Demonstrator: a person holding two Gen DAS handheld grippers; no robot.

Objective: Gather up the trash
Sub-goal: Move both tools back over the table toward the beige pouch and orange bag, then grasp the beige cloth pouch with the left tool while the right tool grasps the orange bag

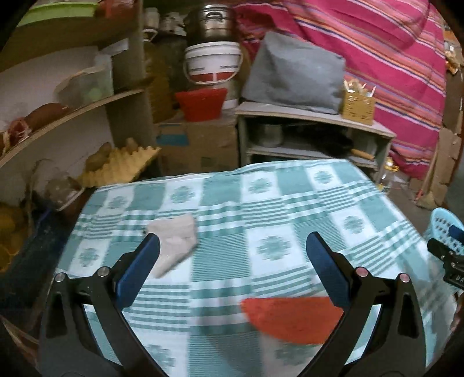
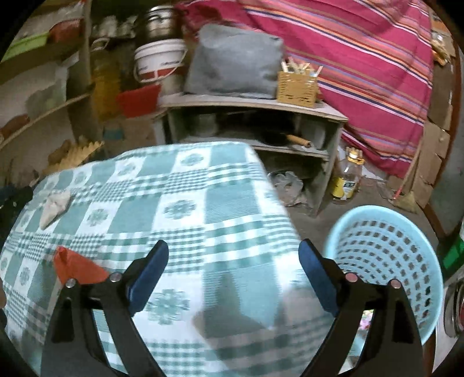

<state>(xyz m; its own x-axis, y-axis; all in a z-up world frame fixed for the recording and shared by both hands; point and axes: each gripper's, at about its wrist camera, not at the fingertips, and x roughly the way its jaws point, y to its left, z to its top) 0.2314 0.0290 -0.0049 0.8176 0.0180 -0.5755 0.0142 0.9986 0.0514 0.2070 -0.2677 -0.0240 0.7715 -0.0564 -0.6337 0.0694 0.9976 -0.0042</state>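
While both tools gape empty, blue basket beside table, contents unseen.

- Setting: cluttered household storeroom or kitchen corner.
- Evidence: steel cooking pot stacked on plastic bucket; egg tray on wooden shelving; rolling pin; oil bottle; checked tablecloth.

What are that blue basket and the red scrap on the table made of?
The blue basket looks like moulded plastic: smooth walls with regular punched holes. The red scrap seems thin, matte paper or cloth; blur leaves it open.
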